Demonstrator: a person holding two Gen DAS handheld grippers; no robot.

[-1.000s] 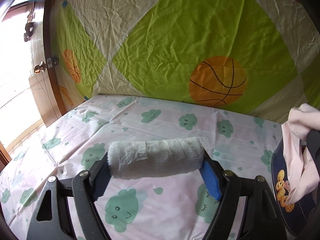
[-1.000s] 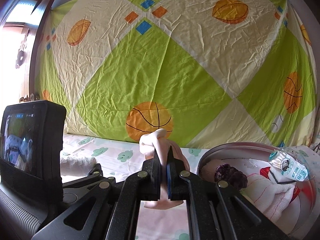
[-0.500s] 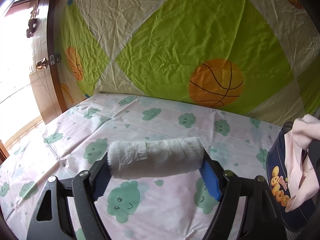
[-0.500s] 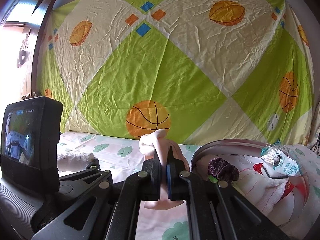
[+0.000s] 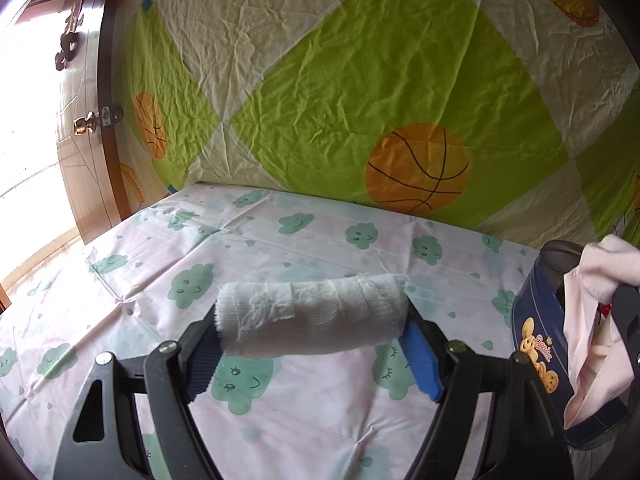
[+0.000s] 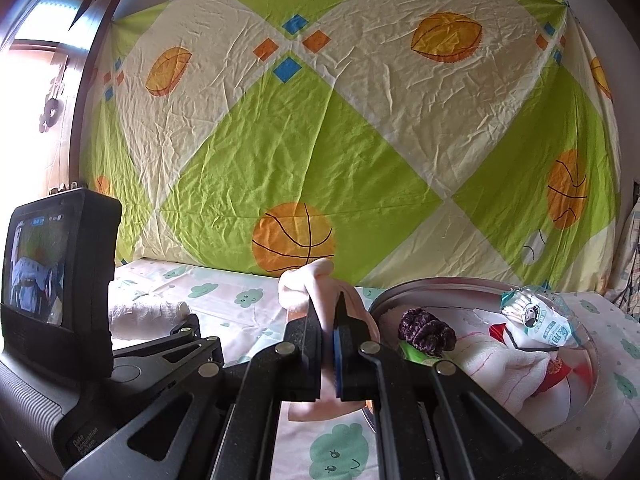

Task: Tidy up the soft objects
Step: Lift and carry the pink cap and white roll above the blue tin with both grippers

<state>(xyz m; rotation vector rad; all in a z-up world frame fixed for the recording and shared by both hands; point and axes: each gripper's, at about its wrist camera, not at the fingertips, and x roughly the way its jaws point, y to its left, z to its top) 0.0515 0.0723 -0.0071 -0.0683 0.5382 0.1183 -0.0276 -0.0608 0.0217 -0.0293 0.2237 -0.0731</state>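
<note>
Since a second ago both grippers have risen a little and drawn back, so more of the bed sheet (image 5: 304,408) shows beneath them; the holds have not changed. The left gripper (image 5: 310,334) has its jaws spread wide and pressed against the two ends of a white gauze roll (image 5: 310,316), which lies crosswise between the blue pads (image 5: 420,354), lifted clear of the sheet. The right gripper (image 6: 327,344) has its jaws nearly together, pinching a pale pink cloth (image 6: 310,284) whose bunched top stands above the fingertips and whose tail hangs below them.

Just right of the pink cloth sits a round tin (image 6: 420,284), its silver rim close to the right jaw. Inside lie a dark purple knit piece (image 6: 428,330), a white towel with red stitching (image 6: 492,364) and a small printed packet (image 6: 540,322). In the left view the tin's navy side (image 5: 532,320) stands at the far right edge, well apart from the gauze roll.

The sheet to the left and beyond the roll is open up to the far edge, where a green and cream hanging cloth with basketballs (image 5: 416,168) covers the wall. A wooden door (image 5: 84,120) stands at the left, brightly lit.
</note>
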